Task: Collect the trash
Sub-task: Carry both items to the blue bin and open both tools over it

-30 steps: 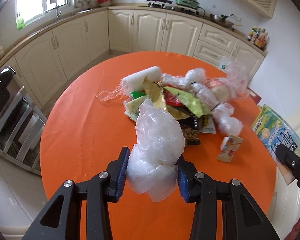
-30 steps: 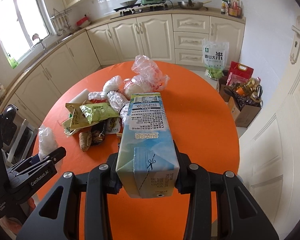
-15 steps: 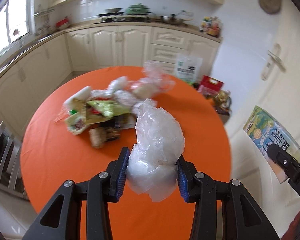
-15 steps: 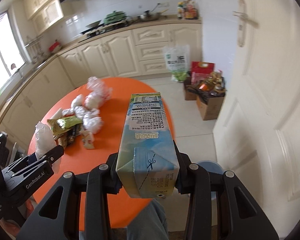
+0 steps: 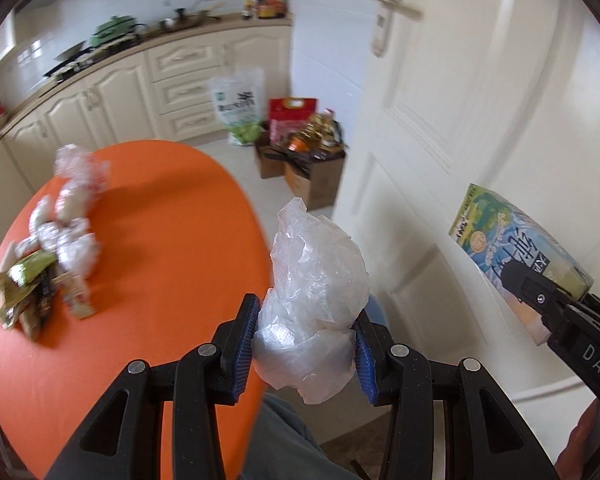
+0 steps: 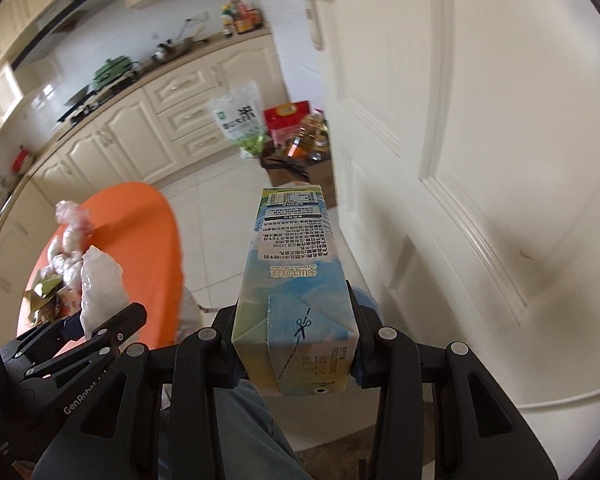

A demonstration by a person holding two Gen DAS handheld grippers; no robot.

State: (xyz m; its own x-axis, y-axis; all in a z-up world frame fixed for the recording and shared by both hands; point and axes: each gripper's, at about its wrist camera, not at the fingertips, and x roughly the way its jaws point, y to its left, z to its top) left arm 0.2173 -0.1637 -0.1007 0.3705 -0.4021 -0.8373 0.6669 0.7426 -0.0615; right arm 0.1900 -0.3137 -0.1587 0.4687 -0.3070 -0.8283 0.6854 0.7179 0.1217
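Clamped between the blue pads of the left gripper, a crumpled clear plastic bag is held beyond the edge of the orange table, over the floor. A milk carton is pinched lengthwise by the right gripper, near the white door. More wrappers are left on the table.
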